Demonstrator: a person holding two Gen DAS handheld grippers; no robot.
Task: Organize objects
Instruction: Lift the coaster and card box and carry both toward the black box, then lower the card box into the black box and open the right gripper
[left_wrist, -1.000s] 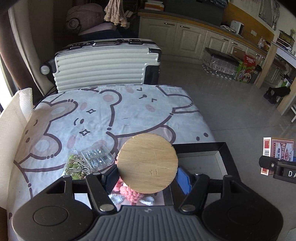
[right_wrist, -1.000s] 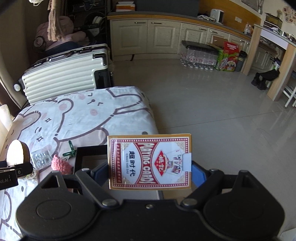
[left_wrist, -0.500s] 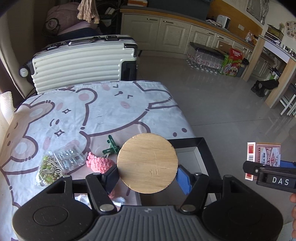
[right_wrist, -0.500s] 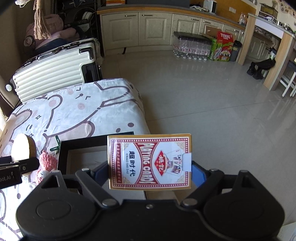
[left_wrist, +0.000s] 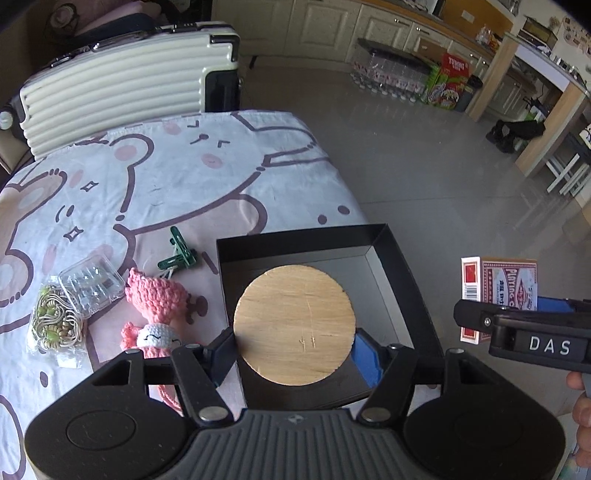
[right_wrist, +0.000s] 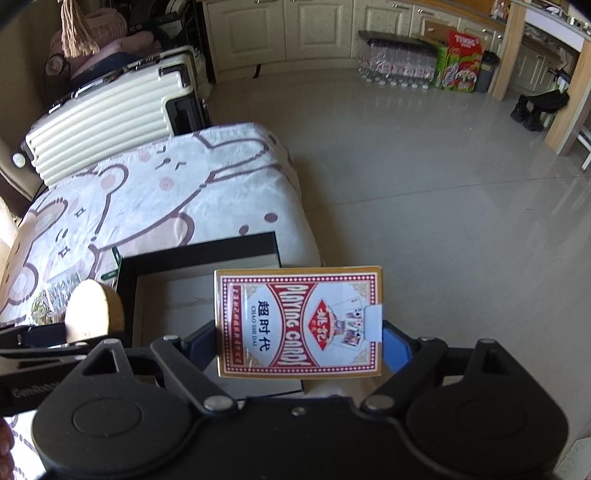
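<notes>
My left gripper (left_wrist: 293, 341) is shut on a round wooden disc (left_wrist: 294, 325) and holds it above the black tray (left_wrist: 303, 242) at the table's right edge. My right gripper (right_wrist: 299, 341) is shut on a red playing card box (right_wrist: 298, 322), held above the tray's (right_wrist: 199, 253) right side. The card box (left_wrist: 498, 284) also shows in the left wrist view to the right of the tray. The disc (right_wrist: 94, 310) shows at the left in the right wrist view.
On the bear-print cloth (left_wrist: 177, 173) left of the tray lie a pink crochet doll (left_wrist: 155, 314), a green clip (left_wrist: 179, 254), a clear plastic case (left_wrist: 92, 288) and a bag of beads (left_wrist: 55, 325). A cream suitcase (left_wrist: 125, 85) stands behind the table.
Both grippers have moved right and forward with their loads. The disc now hangs over the tray's inside, and the card box sits over the tray's right part.
</notes>
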